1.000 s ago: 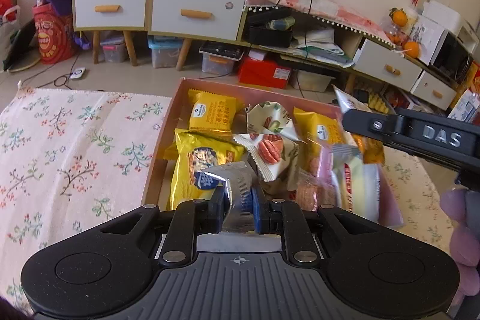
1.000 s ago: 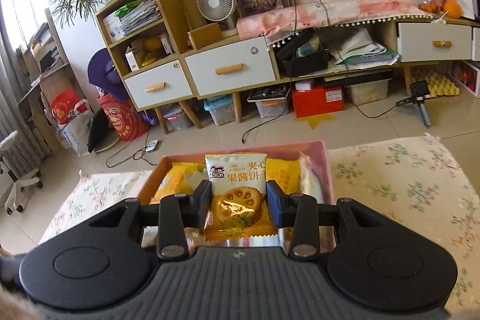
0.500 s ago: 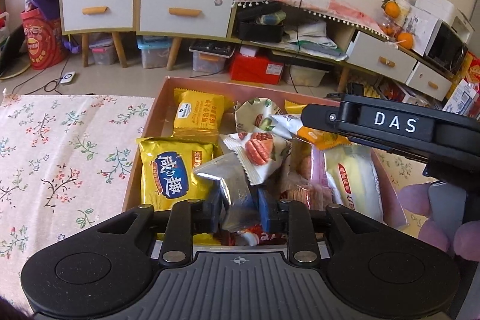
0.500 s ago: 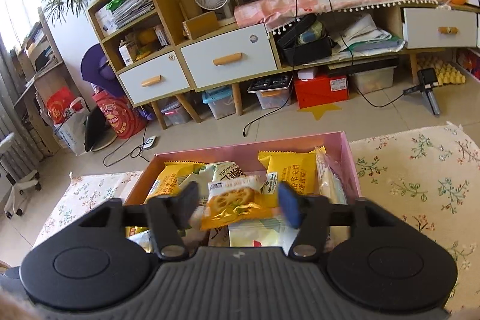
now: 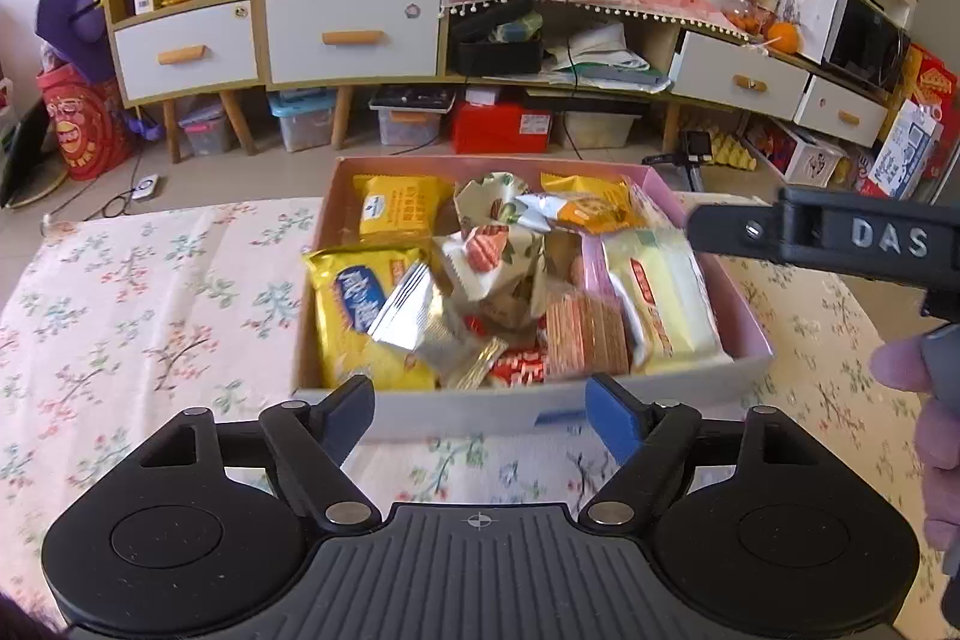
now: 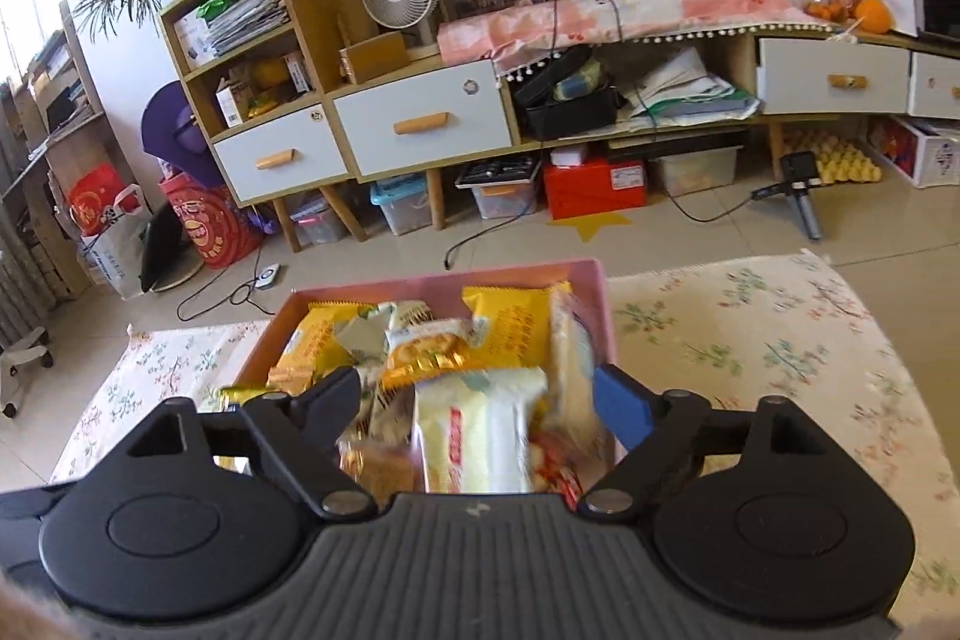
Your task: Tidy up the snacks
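With jaws just spread wide and nothing between them, left gripper (image 5: pixel 480 409) hovering beside pink box (image 5: pixel 744 322); silver packet (image 5: pixel 414 316) lying inside among snacks. Right gripper (image 6: pixel 474 400) likewise just opened, empty, above pale yellow packet (image 6: pixel 480 430) in box.

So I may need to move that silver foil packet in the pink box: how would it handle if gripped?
The silver foil packet looks crinkled and thin, so it would probably buckle rather than stay stiff. Its shiny film may be slippery. It leans loosely on other snacks, so a push would likely slide it easily.
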Available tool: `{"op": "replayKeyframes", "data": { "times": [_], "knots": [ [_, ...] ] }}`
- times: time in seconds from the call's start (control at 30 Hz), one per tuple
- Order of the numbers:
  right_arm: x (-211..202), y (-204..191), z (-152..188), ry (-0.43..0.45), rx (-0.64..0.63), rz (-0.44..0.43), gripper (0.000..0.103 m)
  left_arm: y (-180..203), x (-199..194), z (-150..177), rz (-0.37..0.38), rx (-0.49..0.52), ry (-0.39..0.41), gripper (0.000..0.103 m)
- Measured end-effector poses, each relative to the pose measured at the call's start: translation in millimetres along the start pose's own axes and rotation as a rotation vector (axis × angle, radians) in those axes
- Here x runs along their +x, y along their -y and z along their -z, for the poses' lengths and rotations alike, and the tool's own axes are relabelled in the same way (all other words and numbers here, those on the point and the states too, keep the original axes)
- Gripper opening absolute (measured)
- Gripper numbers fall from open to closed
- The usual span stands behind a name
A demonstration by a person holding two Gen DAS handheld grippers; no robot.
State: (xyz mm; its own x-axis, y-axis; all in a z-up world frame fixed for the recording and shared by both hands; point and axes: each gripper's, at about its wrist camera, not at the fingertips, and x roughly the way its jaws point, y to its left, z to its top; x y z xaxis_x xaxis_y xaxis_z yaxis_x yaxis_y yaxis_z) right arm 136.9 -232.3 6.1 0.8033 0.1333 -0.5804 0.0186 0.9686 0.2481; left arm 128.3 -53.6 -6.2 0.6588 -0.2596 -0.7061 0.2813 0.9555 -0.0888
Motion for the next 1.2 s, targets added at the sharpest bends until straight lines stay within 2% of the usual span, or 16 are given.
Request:
{"op": "replayKeyframes", "data": {
  "times": [0.17,0.33,0.43,0.67,0.83,0.97,1.2],
  "knots": [
    [-18.3,-2.5,8.5,-0.020,-0.024,0.040,0.090,-2.7,-21.3,8.8,-0.021,-0.005,-0.013,0.091],
    [-37.4,-8.2,19.5,-0.047,-0.023,0.055,0.096,-9.8,-39.3,18.1,-0.021,-0.020,-0.058,0.095],
    [-46.4,-10.2,26.3,-0.060,-0.009,0.051,0.098,-12.7,-49.1,24.1,-0.058,-0.019,-0.069,0.098],
    [-61.6,-20.8,46.7,-0.096,-0.098,0.139,0.103,-20.5,-59.8,41.6,-0.104,-0.034,-0.127,0.100],
    [-62.9,-19.8,57.1,-0.158,-0.068,0.154,0.103,-22.5,-65.9,48.1,-0.200,-0.031,-0.122,0.100],
    [-63.7,-19.5,58.3,-0.206,-0.048,0.166,0.103,-23.3,-75.1,51.1,-0.216,-0.016,-0.103,0.101],
    [-64.7,-29.0,62.1,-0.205,-0.087,0.141,0.103,-31.6,-82.2,53.6,-0.231,-0.058,-0.102,0.101]
  ]
}}
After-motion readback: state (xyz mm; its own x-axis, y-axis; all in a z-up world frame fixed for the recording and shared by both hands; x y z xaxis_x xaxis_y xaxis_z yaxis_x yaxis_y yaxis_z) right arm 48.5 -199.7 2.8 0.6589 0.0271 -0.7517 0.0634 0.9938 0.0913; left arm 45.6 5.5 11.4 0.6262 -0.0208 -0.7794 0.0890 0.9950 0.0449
